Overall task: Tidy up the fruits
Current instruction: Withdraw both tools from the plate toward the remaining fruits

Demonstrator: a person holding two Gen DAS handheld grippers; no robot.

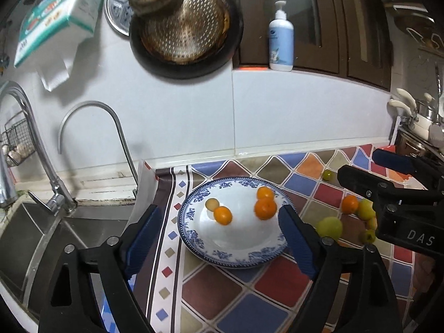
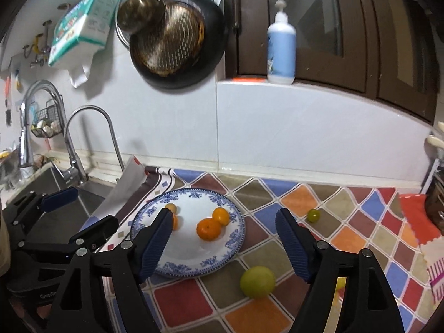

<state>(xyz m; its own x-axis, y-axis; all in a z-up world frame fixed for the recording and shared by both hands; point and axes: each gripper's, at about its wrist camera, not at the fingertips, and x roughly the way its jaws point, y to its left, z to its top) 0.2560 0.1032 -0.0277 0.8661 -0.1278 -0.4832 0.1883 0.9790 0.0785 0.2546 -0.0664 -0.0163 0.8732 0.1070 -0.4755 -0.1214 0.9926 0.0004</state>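
Stainless steel sink (image 1: 41,238) lies left of the left gripper (image 1: 219,238), partly cut off by the frame edge and by the gripper's black body. The left gripper's fingers (image 1: 141,238) are spread wide with nothing between the pads; no fruit is held. Ahead of and between these fingers sits the blue-and-white plate (image 1: 194,213), its near rim partly covered by the right-hand pad. On the plate: a small pale fruit (image 1: 212,204) touching an orange one (image 1: 222,215), and further right two orange fruits (image 1: 265,208) touching each other, motion-blurred.

The right gripper (image 2: 223,247) likewise has its fingers (image 2: 294,247) apart and empty. Its left-hand pad hides part of one orange fruit on the plate (image 2: 188,260). Between its fingers, on the chequered mat (image 2: 277,316), lies a large green fruit (image 2: 257,281), off the plate. Beyond the right-hand finger, well apart, a small green fruit (image 2: 313,215) rests on the mat.

In the left wrist view, a cluster of fruit (image 1: 360,211) sits beside the right gripper's body, half hidden by it; the count is uncertain, possibly four or five. A yellowish object (image 2: 340,283) behind the right-hand finger cannot be identified.
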